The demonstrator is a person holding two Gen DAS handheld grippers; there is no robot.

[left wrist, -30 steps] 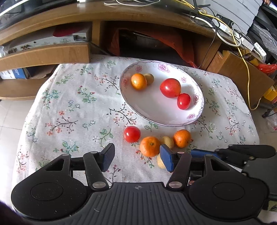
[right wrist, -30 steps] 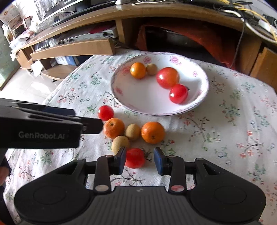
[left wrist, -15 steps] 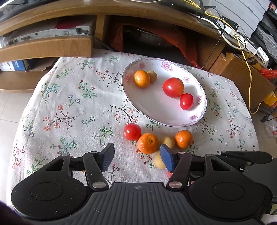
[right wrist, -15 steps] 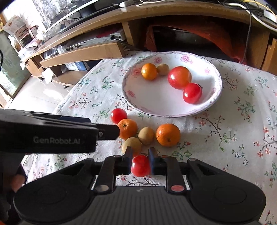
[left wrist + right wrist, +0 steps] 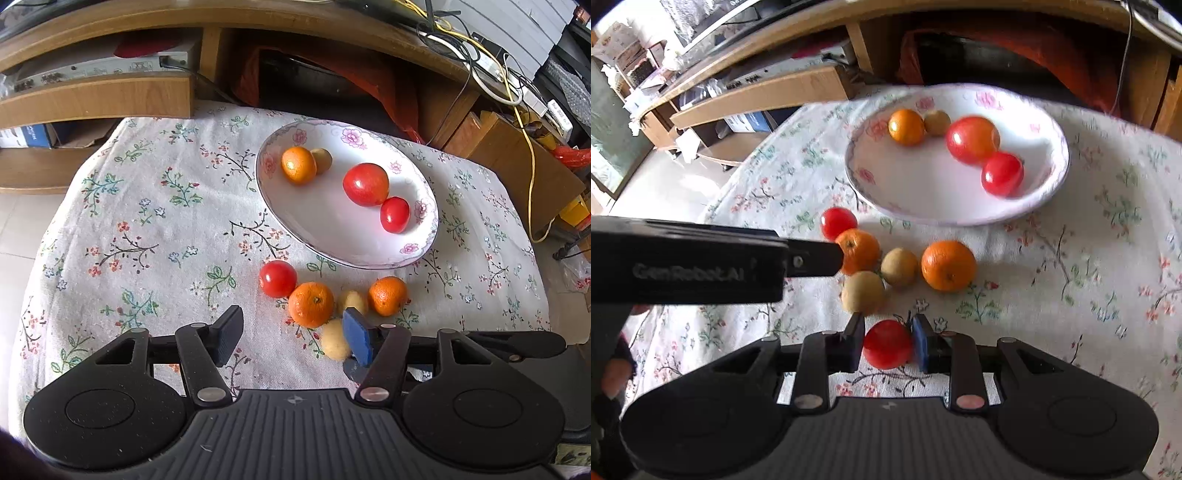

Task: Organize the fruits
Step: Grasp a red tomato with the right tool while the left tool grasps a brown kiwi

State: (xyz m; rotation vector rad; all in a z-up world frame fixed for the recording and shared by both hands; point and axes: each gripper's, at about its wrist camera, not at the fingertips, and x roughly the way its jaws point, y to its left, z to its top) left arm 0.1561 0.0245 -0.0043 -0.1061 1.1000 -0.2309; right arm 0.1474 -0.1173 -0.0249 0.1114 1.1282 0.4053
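R gripper (image 5: pixel 887 345) clamped on a small tomato (image 5: pixel 887 344) just above the cloth (image 5: pixel 1071 258), near the plate (image 5: pixel 1060 177) w/ other fruit; L gripper (image 5: pixel 291 338) apart, empty; tomato prob light, soft, slick-skinned, so grip gently across its widest part.

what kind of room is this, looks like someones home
Most likely a living room at home. A low table under a floral tablecloth stands before a wooden media unit that holds a set-top style box, with loose cables trailing off it, and a flowered plate of fruit.
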